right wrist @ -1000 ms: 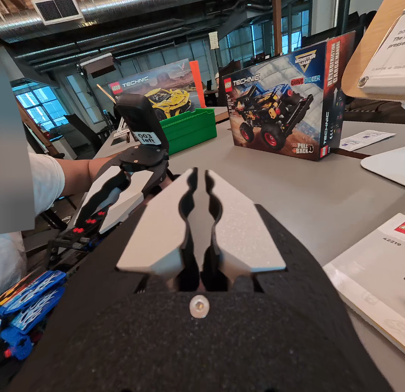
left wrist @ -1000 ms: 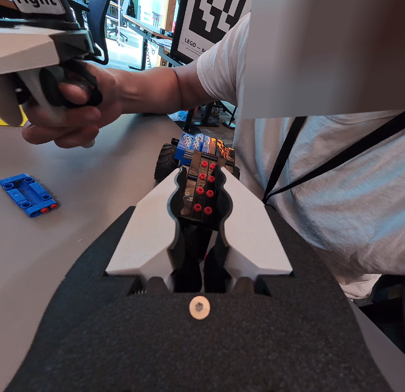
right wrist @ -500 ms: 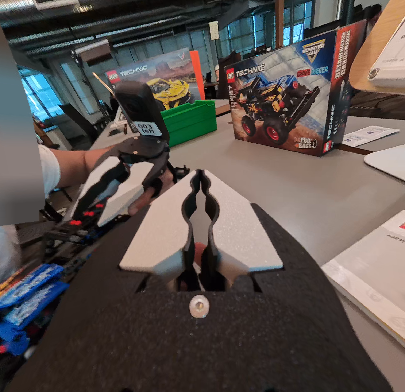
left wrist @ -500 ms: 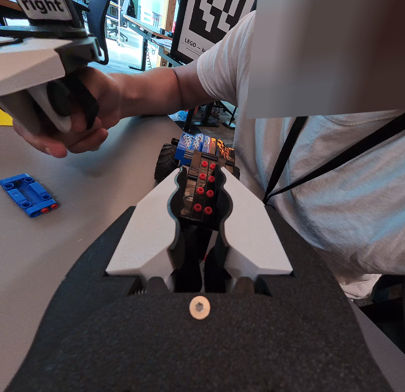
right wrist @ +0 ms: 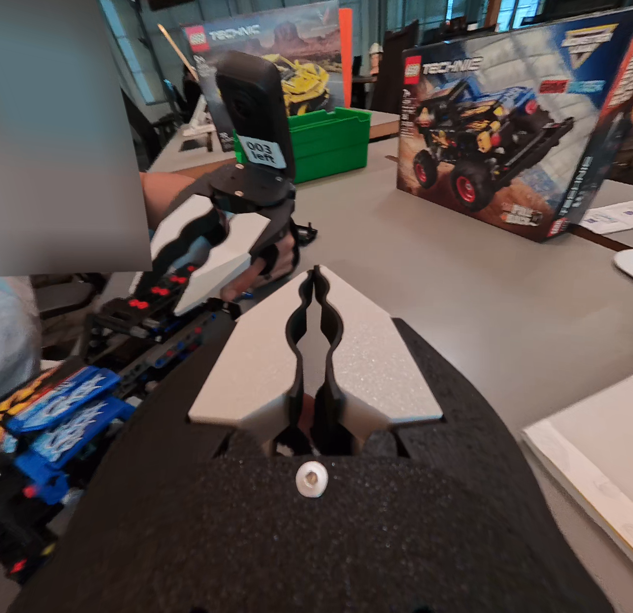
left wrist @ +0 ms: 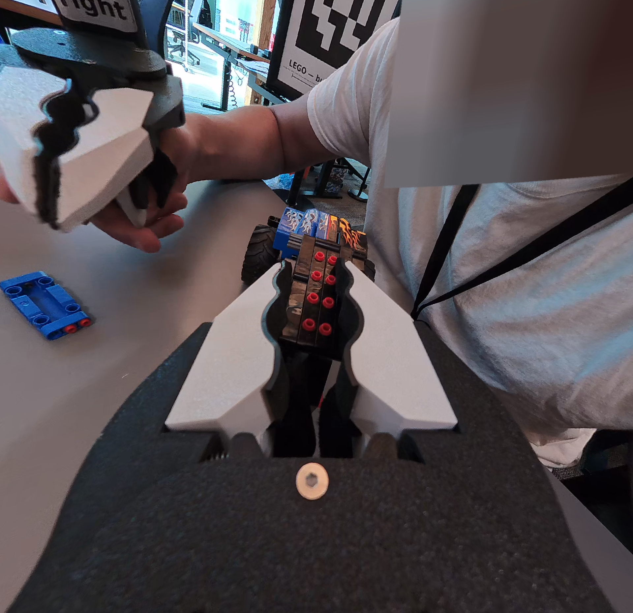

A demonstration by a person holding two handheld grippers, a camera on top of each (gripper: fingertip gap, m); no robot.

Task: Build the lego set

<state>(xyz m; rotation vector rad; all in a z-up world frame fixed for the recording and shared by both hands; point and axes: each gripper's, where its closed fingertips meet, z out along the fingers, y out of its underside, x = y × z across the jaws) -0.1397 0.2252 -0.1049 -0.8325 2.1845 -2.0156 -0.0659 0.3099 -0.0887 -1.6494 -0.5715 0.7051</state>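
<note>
Your left claw (left wrist: 310, 281) is clamped on the black studded panel of the toy truck (left wrist: 318, 240), which sits at the table (left wrist: 137, 339) edge next to you. Your right claw (right wrist: 314, 271) is pinched closed, empty, hovering over the table. Blue brick plate (left wrist: 46, 303) lies loose, well left of the truck.

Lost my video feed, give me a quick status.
Left gripper shut on toy truck. Right gripper shut, empty, above table. Blue plate lying loose on table.
</note>
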